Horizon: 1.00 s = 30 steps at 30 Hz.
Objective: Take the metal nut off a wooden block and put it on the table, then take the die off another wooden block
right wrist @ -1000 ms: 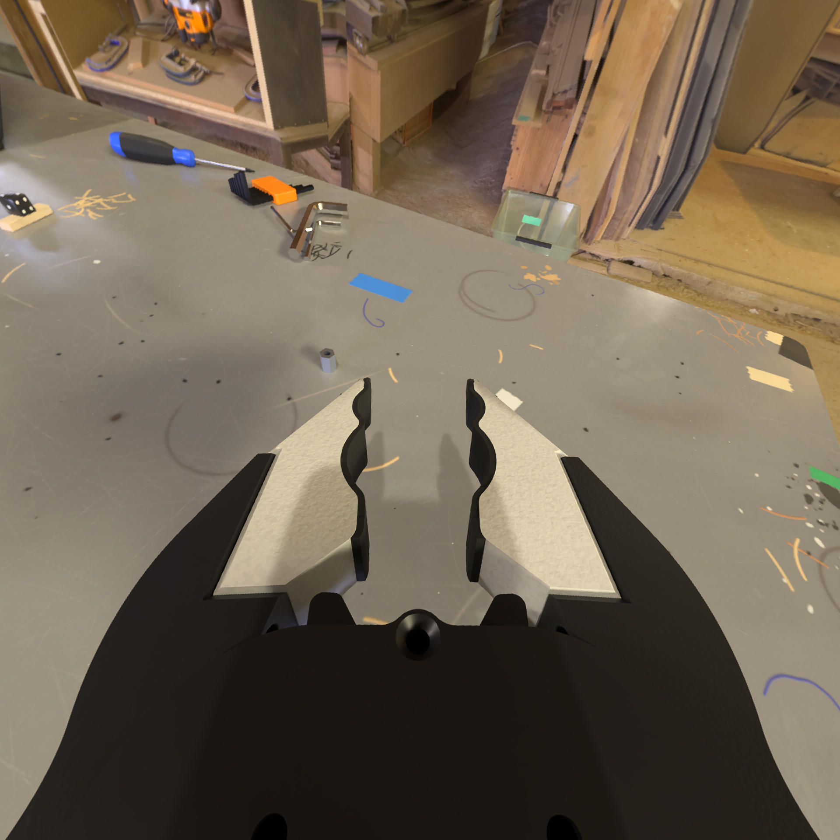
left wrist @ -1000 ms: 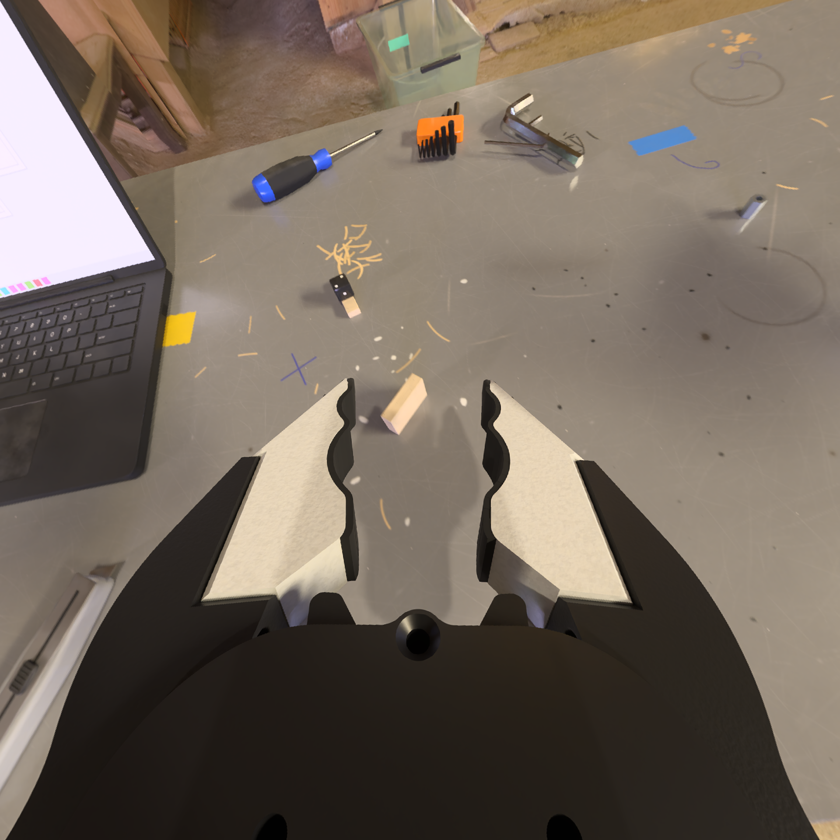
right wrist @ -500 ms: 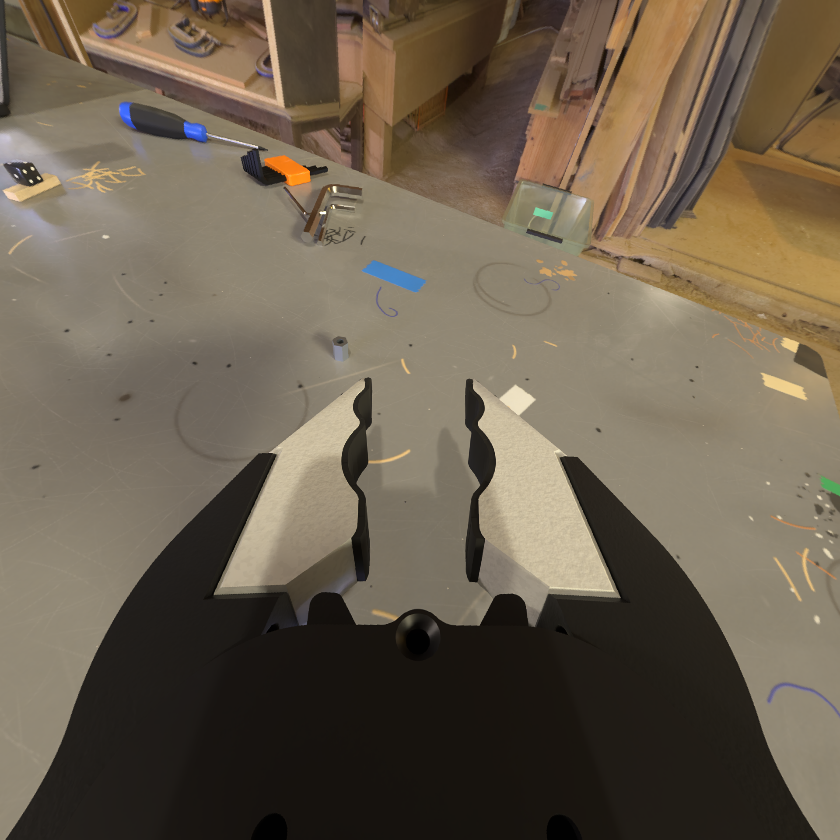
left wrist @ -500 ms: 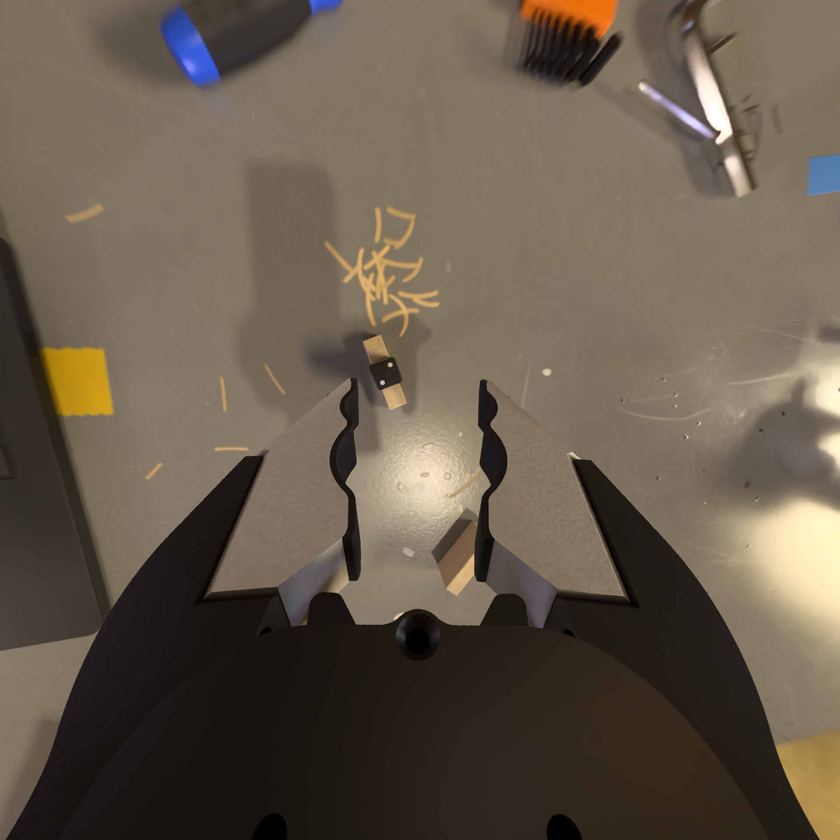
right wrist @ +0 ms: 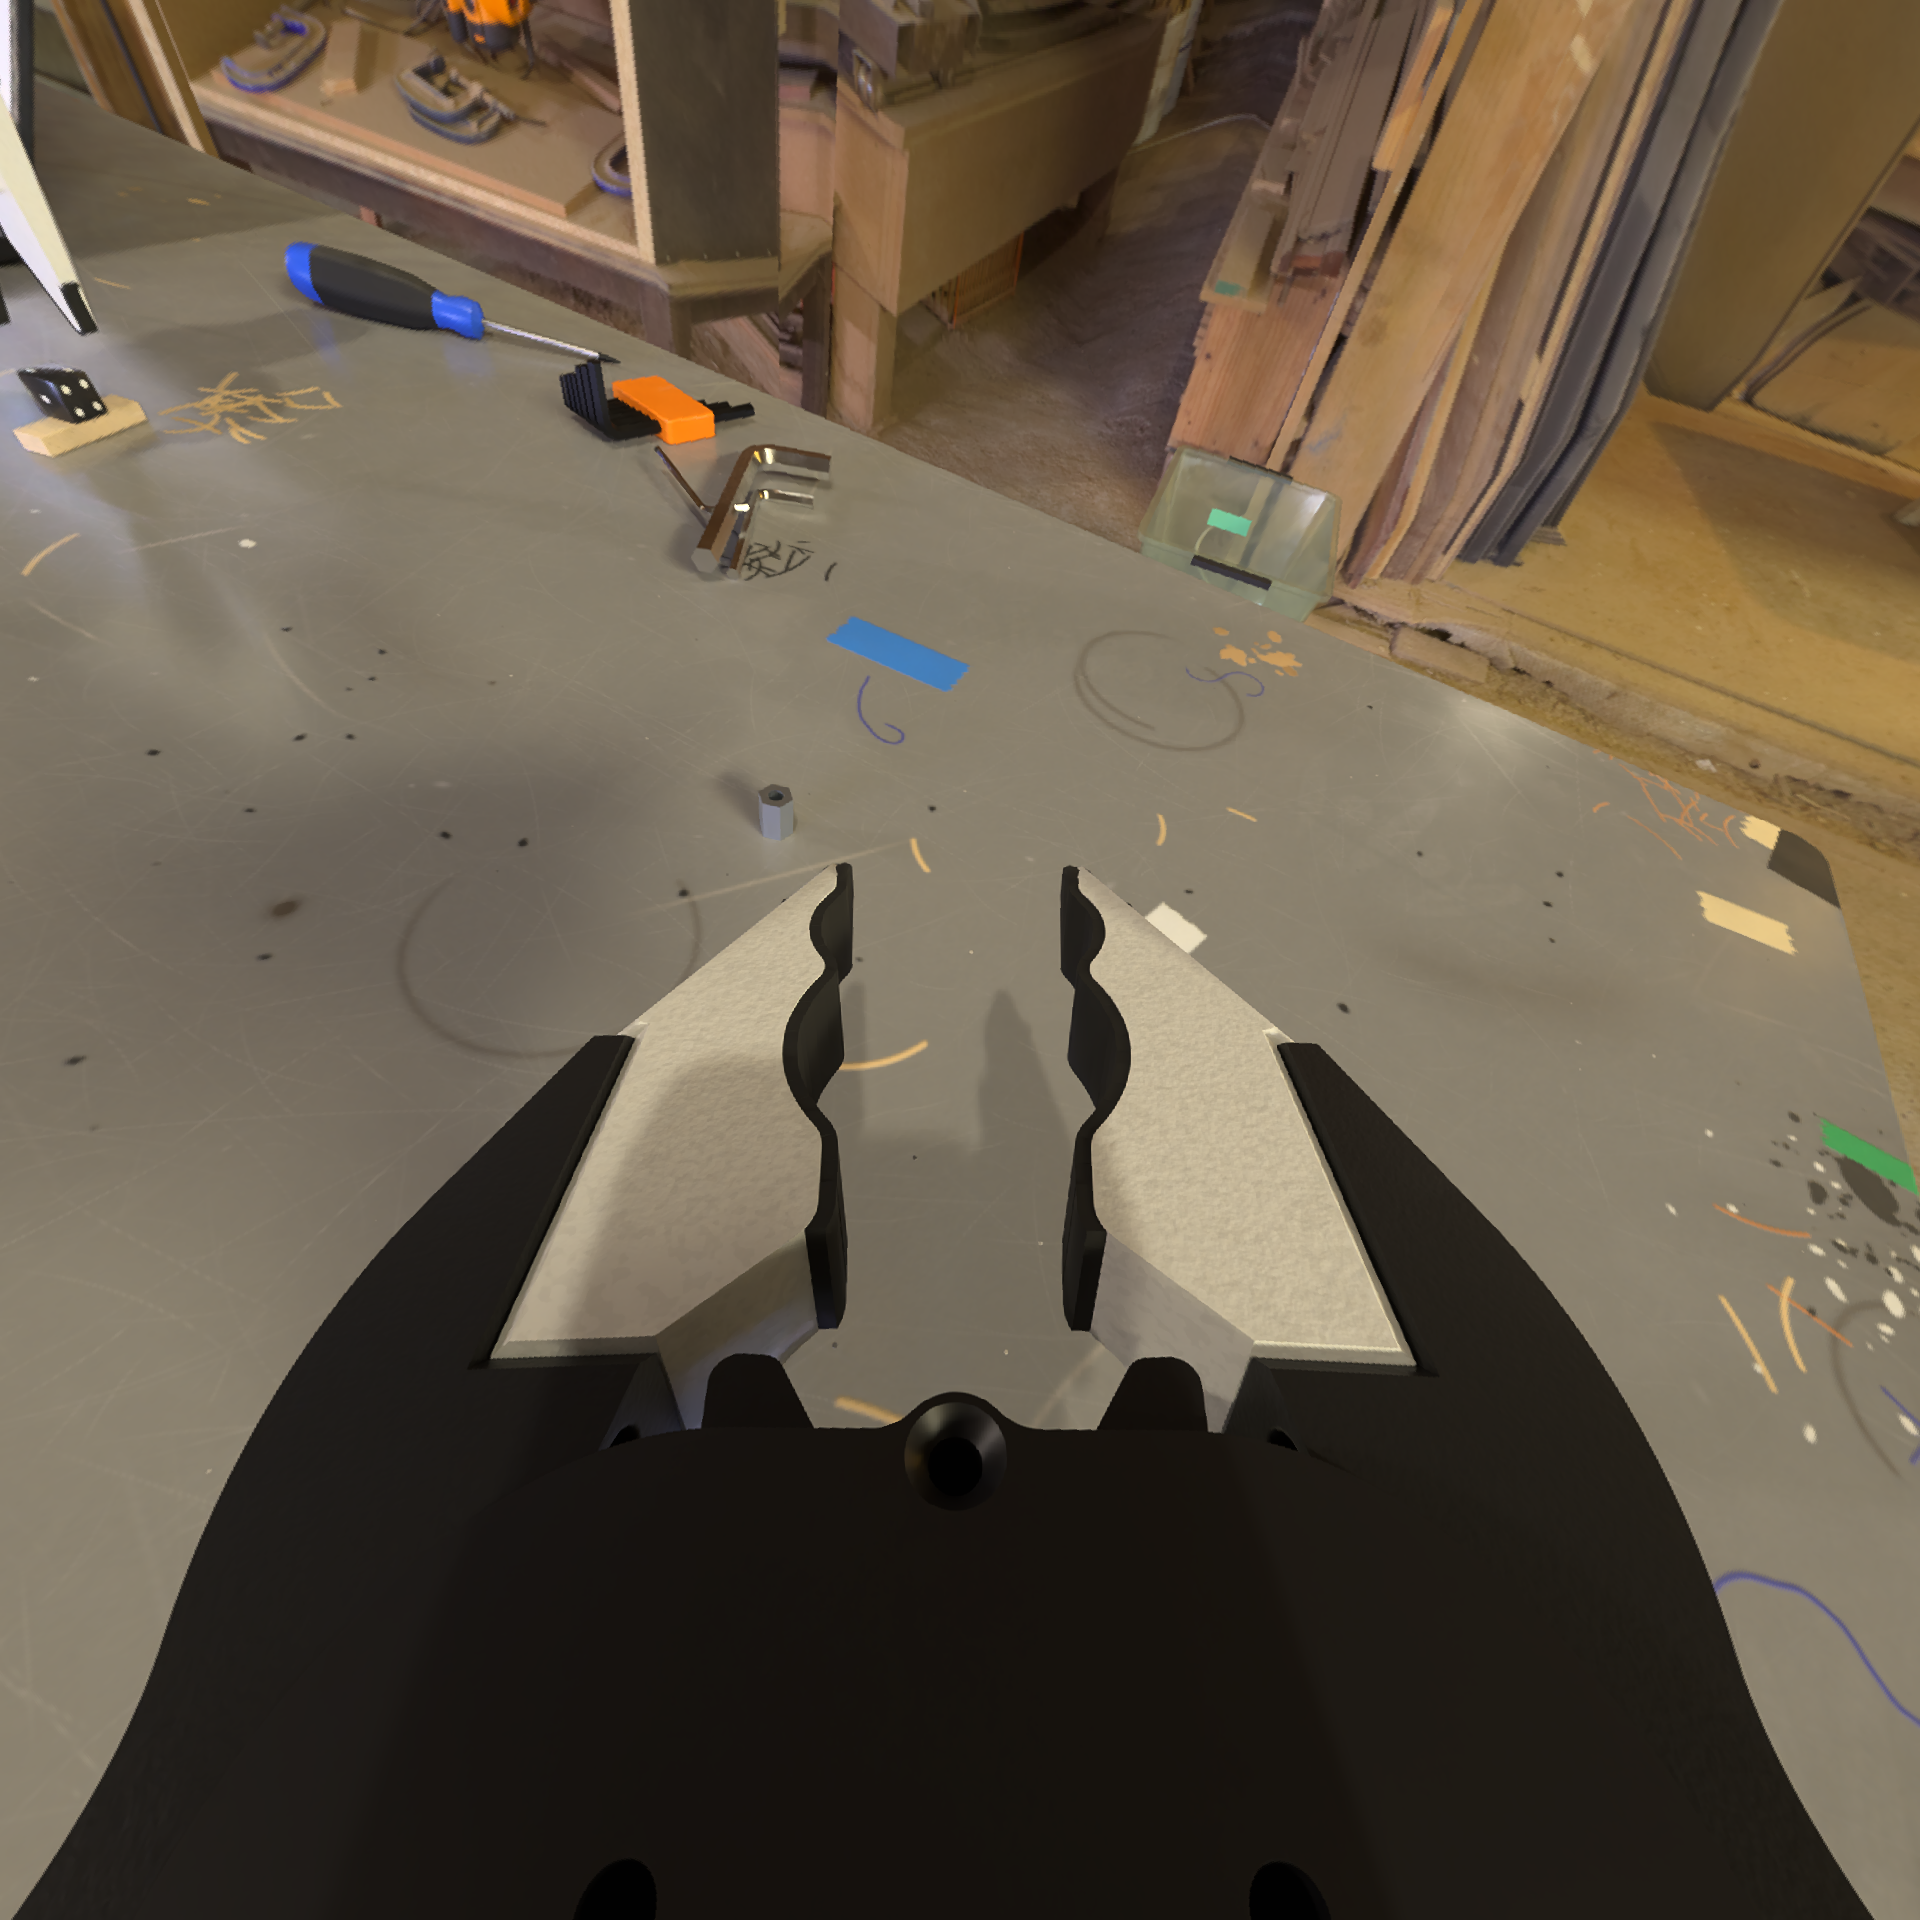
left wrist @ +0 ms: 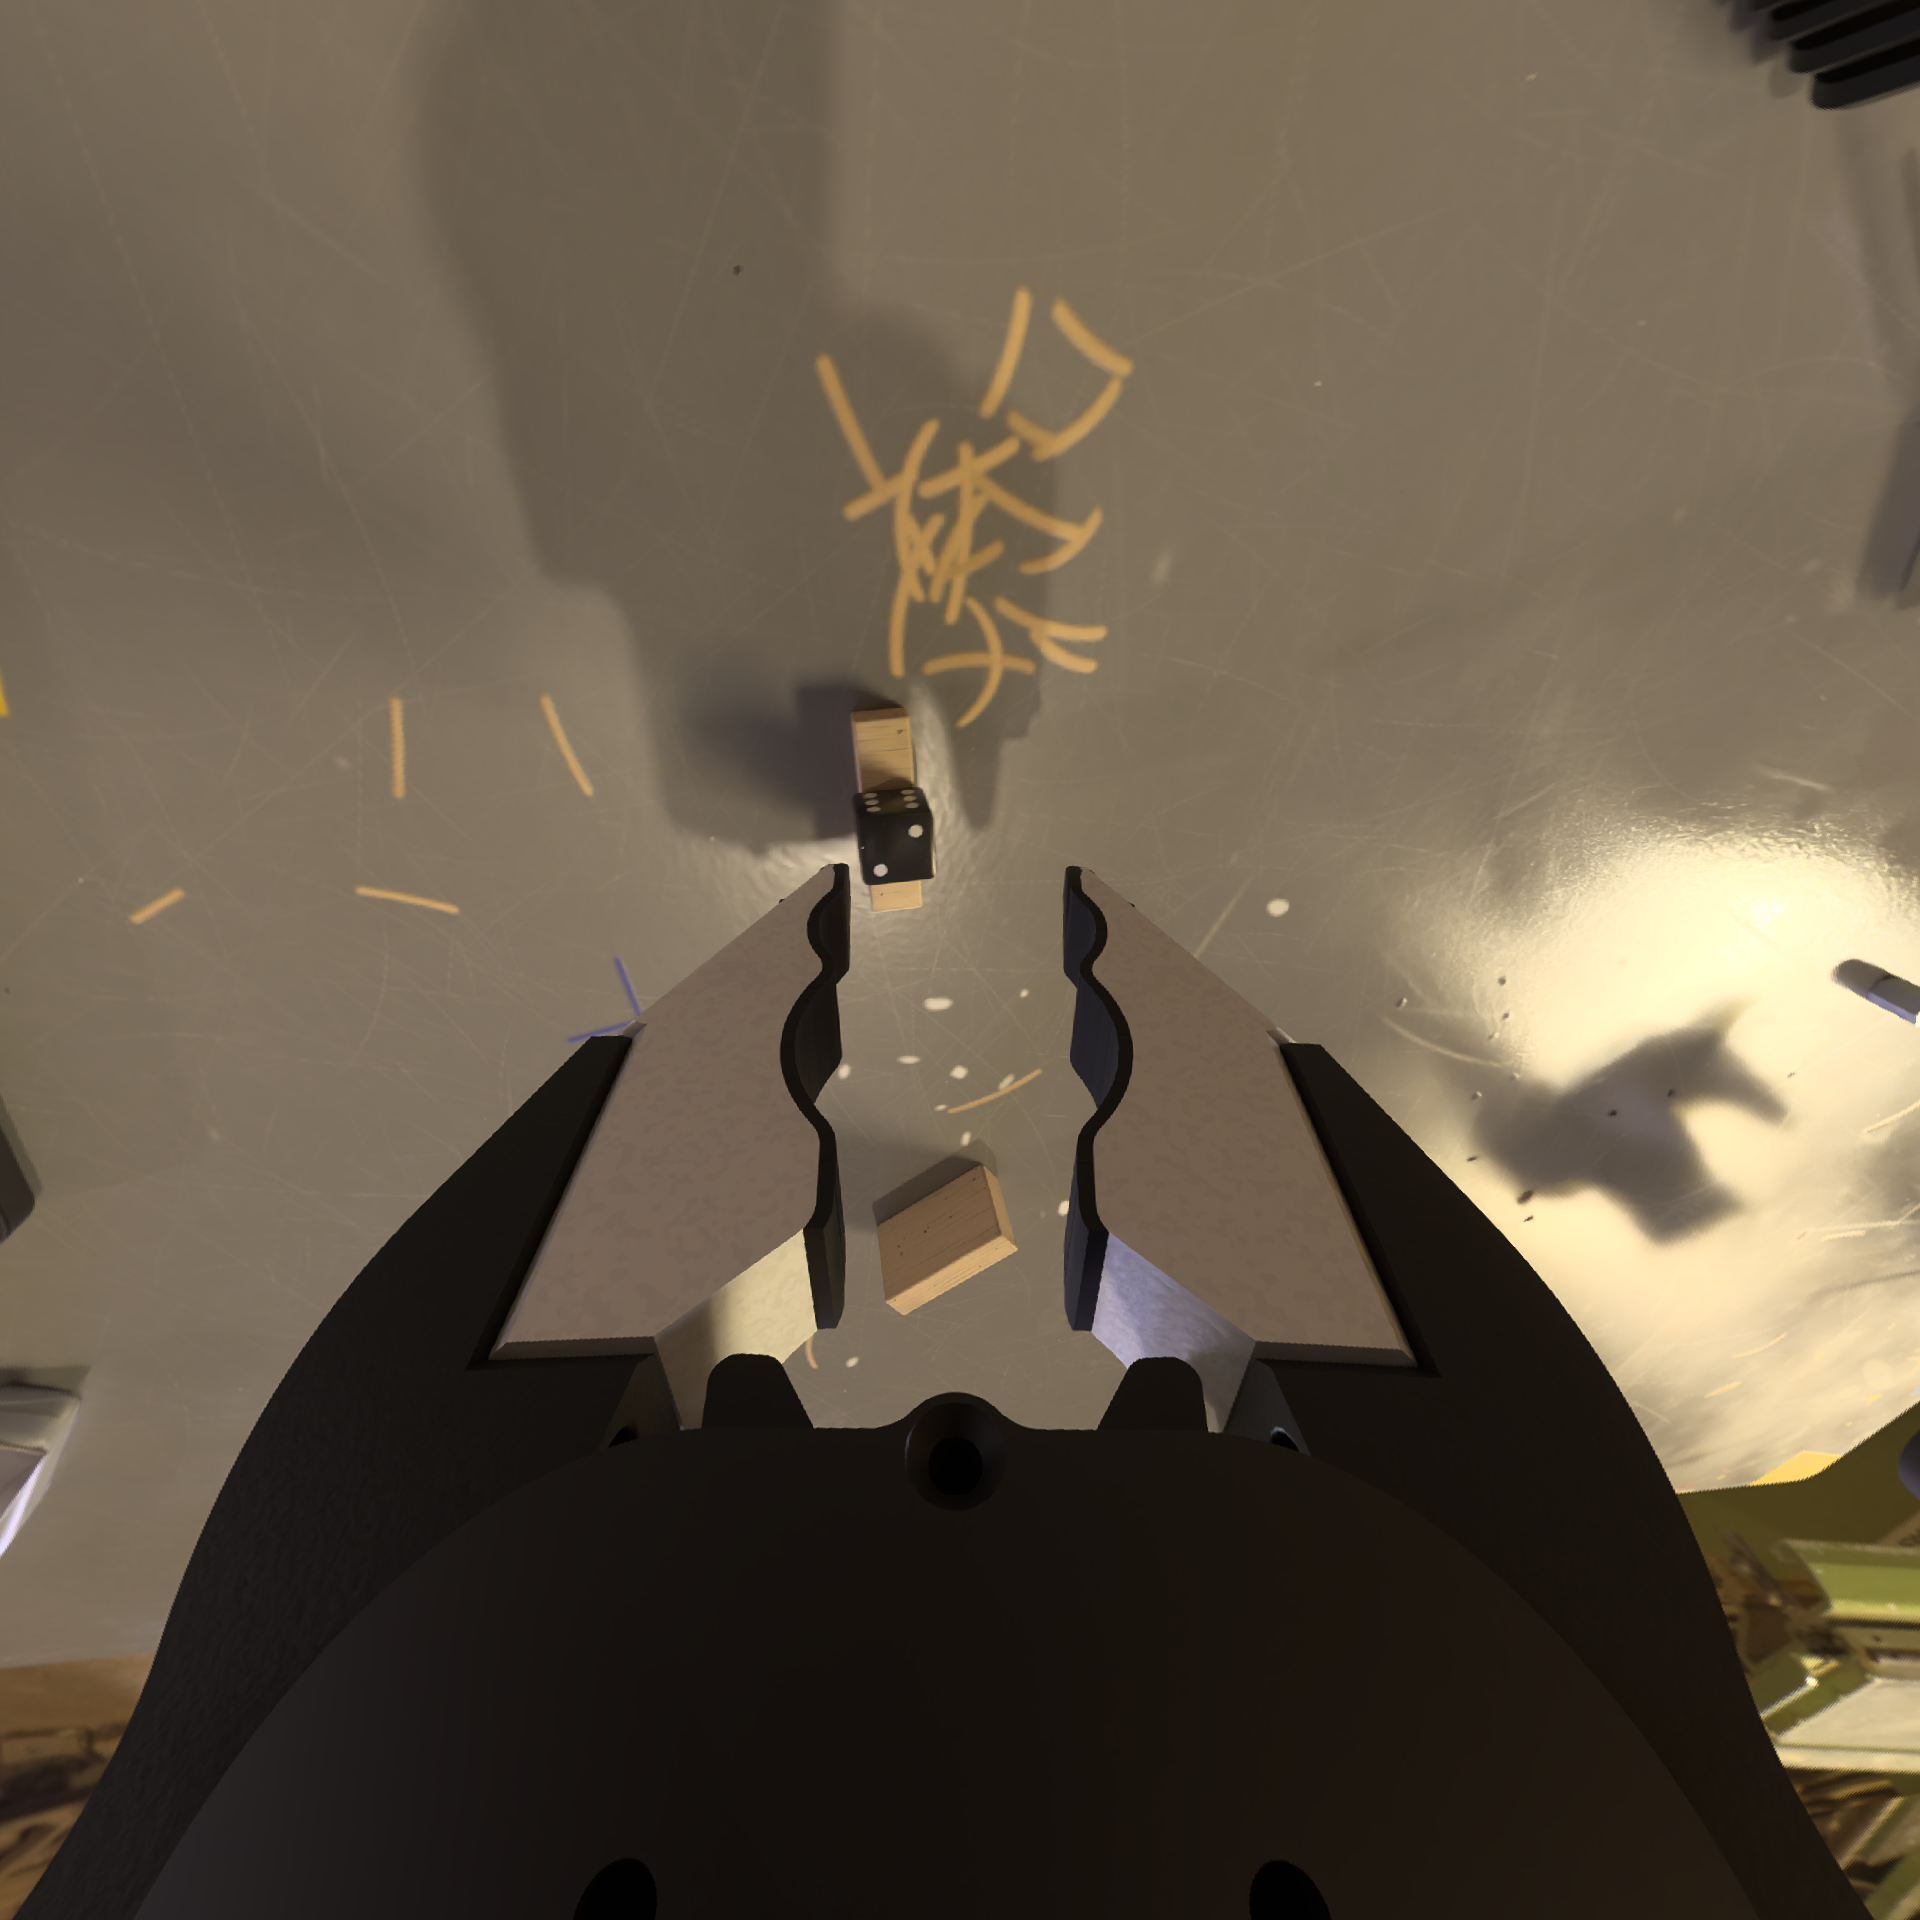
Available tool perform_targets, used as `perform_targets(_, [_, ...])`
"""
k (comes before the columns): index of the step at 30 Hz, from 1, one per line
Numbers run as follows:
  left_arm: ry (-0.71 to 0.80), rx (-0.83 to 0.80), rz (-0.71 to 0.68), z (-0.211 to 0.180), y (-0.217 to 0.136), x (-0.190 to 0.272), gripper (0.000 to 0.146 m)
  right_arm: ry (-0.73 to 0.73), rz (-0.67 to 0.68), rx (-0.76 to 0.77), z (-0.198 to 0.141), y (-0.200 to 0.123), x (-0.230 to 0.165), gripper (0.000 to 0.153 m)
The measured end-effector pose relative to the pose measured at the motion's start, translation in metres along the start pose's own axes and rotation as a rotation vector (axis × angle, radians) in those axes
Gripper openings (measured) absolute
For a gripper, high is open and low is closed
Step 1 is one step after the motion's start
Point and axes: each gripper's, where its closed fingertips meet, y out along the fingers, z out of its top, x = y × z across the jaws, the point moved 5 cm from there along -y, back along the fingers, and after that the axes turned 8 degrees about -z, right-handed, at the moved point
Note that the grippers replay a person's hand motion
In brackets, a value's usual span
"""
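Left tool (left wrist: 956,883): found released above the table (left wrist: 312,416), the black die (left wrist: 894,834) seated on its wooden block (left wrist: 883,743) just beyond. Right tool (right wrist: 956,883): found released, the metal nut (right wrist: 775,810) set upright on the table, near-left.

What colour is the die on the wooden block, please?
Black with white pips; the die shows best in the left wrist view.

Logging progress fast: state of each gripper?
Left gripper: open, empty, above the die.
Right gripper: open, empty.
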Motion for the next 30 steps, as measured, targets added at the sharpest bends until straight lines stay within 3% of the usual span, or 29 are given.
perform_targets(11, [-0.067, -0.045, 0.095, -0.003, 0.022, -0.013, 0.016, 0.008, 0.019, 0.016, 0.004, -0.002, -0.002, 0.039])
perform_targets(17, [-0.046, -0.027, 0.085, 0.0, 0.021, -0.016, 0.016, 0.009, 0.022, 0.015, 0.004, -0.002, -0.002, 0.038])
perform_targets(21, [0.057, -0.013, 0.066, -0.003, 0.019, -0.012, 0.016, 0.001, 0.021, 0.014, 0.003, -0.002, -0.003, 0.038])
perform_targets(25, [0.259, 0.074, 0.082, -0.011, -0.001, -0.002, 0.016, -0.006, 0.019, 0.012, 0.003, -0.002, -0.004, 0.037])
perform_targets(27, [0.378, 0.183, 0.056, -0.018, -0.021, 0.008, 0.016, -0.01, 0.017, 0.013, 0.002, -0.002, -0.005, 0.037])
perform_targets(30, [0.478, 0.397, -0.091, -0.039, -0.054, 0.025, 0.016, -0.019, 0.015, 0.011, 0.002, -0.002, -0.007, 0.037])
